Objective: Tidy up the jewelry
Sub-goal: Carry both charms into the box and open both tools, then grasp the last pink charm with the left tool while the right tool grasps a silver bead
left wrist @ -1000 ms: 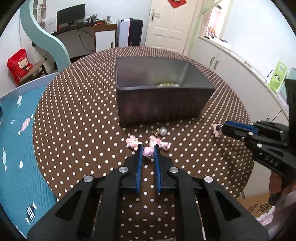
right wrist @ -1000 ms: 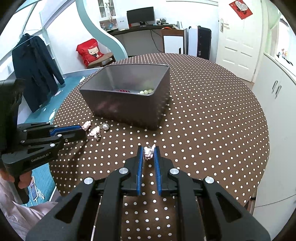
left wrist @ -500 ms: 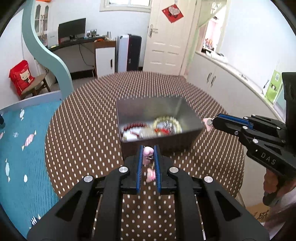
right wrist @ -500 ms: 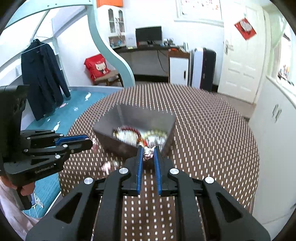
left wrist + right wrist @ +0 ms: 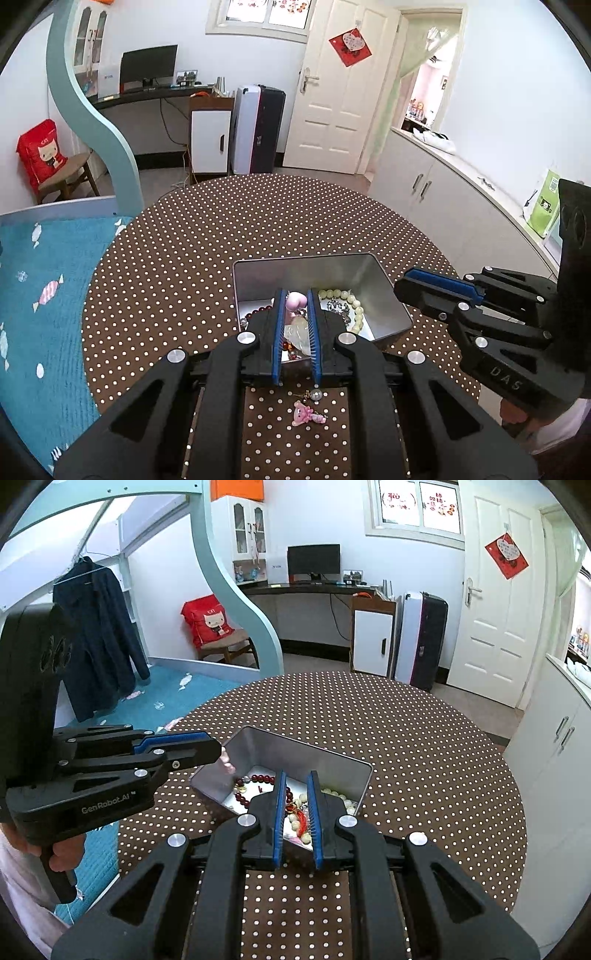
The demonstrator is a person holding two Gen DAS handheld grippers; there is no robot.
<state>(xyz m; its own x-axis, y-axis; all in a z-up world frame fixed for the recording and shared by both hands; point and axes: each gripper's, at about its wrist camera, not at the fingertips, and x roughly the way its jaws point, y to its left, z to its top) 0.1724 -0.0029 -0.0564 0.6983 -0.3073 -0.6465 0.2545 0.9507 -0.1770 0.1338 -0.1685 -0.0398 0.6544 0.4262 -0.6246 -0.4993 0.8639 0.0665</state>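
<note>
Each fisheye camera looks forward and downward along its own gripper's fingers, close above the metal tin (image 5: pixel 384 291) (image 5: pixel 334 762). Both views share the polka-dot table (image 5: pixel 177 273) (image 5: pixel 424 746), and each shows the other gripper.

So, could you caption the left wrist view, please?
Left gripper holds a pink charm above the metal tin.

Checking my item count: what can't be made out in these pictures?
Right gripper: any held piece blends into the box's jewelry, right wrist view.
Box's near floor: hidden by left gripper, left wrist view.
Loose charm: too small for detail, left wrist view.
</note>
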